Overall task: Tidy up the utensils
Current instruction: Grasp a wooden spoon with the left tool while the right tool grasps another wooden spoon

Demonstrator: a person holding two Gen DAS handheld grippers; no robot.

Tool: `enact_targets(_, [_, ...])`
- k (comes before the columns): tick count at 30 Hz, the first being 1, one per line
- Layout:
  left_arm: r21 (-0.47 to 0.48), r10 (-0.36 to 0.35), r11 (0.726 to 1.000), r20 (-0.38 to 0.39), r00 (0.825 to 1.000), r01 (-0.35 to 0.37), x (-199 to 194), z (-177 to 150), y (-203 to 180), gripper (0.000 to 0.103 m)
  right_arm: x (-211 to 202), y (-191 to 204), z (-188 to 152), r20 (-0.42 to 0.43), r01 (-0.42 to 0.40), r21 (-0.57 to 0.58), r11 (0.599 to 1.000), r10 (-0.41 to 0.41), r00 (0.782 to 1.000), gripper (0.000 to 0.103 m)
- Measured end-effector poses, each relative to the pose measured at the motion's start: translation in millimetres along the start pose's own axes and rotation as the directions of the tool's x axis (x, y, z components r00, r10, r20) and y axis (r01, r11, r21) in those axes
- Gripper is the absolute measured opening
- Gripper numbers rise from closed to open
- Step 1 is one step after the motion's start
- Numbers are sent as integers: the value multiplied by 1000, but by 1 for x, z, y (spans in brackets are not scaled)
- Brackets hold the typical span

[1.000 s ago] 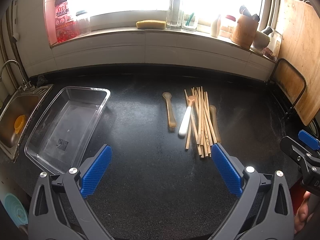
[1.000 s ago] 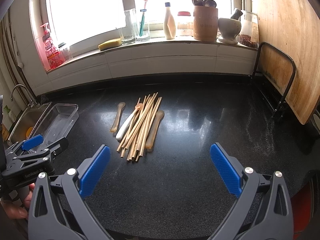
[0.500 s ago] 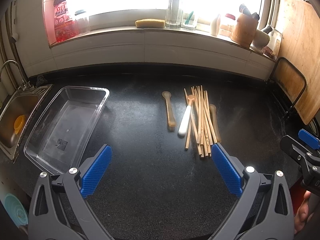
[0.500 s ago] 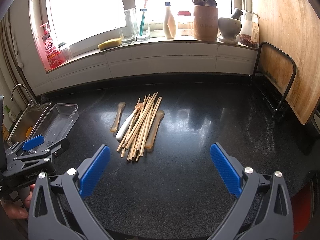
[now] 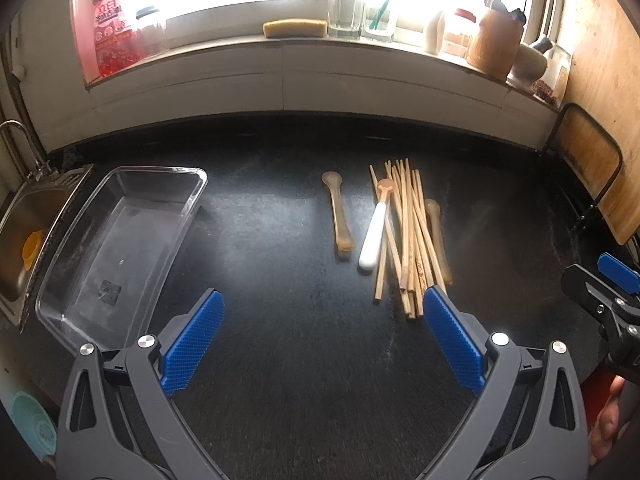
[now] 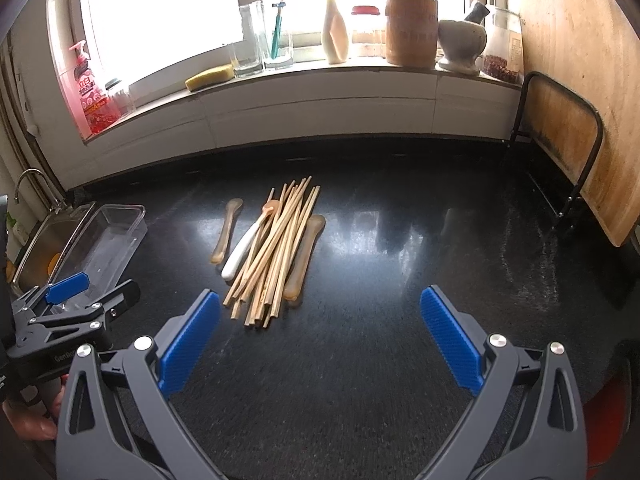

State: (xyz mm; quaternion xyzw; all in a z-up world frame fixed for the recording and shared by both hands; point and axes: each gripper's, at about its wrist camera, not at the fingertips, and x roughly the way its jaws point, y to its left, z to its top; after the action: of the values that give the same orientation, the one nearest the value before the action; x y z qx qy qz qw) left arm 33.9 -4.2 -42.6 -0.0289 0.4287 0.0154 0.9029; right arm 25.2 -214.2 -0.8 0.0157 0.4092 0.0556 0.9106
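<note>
A heap of wooden chopsticks (image 5: 406, 236) (image 6: 276, 248) lies on the black counter. Beside it are a white-handled spoon (image 5: 374, 240) (image 6: 244, 250), a translucent amber spoon (image 5: 341, 212) (image 6: 226, 232) apart on the left, and another amber spoon (image 5: 438, 236) (image 6: 304, 256) at the heap's right edge. An empty clear plastic tray (image 5: 120, 240) (image 6: 108, 244) sits at the left by the sink. My left gripper (image 5: 320, 332) hovers open, short of the utensils. My right gripper (image 6: 320, 328) is open too, its left pad near the chopstick ends. Neither holds anything.
A steel sink (image 5: 28, 232) with an orange item lies left of the tray. The windowsill carries a sponge (image 5: 294, 28), glasses, bottles and a wooden utensil holder (image 6: 410, 28). A large wooden board (image 6: 580, 80) and a black metal rack (image 6: 560, 152) stand at the right.
Both views have drifted slightly; the left gripper edged a little closer to the counter scene. Nothing was taken hold of and the utensils have not moved.
</note>
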Motion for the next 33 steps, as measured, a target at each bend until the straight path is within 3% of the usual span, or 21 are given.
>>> enact_targets(8, [-6, 7, 1000, -88, 996, -8, 78, 28, 2, 97, 69, -11, 14, -80, 38, 19, 999, -36, 996, 97])
enact_targets(13, [18, 0, 1000, -155, 988, 3, 139, 47, -4, 97, 124, -21, 21, -150, 103, -11, 995, -103, 983, 97])
enact_targets(17, [27, -9, 1000, -185, 983, 15, 174, 58, -4, 97, 161, -19, 27, -192, 101, -17, 995, -103, 976, 96])
enact_targets(24, [70, 7, 998, -177, 984, 5, 202, 70, -7, 97, 199, -6, 26, -248, 102, -48, 994, -111, 962, 86])
enact_targets(28, [104, 3, 994, -154, 988, 14, 207, 75, -15, 97, 195, -7, 26, -249, 99, -55, 994, -109, 962, 80])
enact_targets(30, [110, 7, 994, -147, 989, 9, 209, 75, -15, 97, 189, -13, 28, -243, 73, 8, 997, -69, 968, 73])
enact_targets(33, [118, 9, 993, -129, 992, 7, 209, 75, -15, 97, 189, -10, 35, -229, 89, -1, 996, -87, 970, 73])
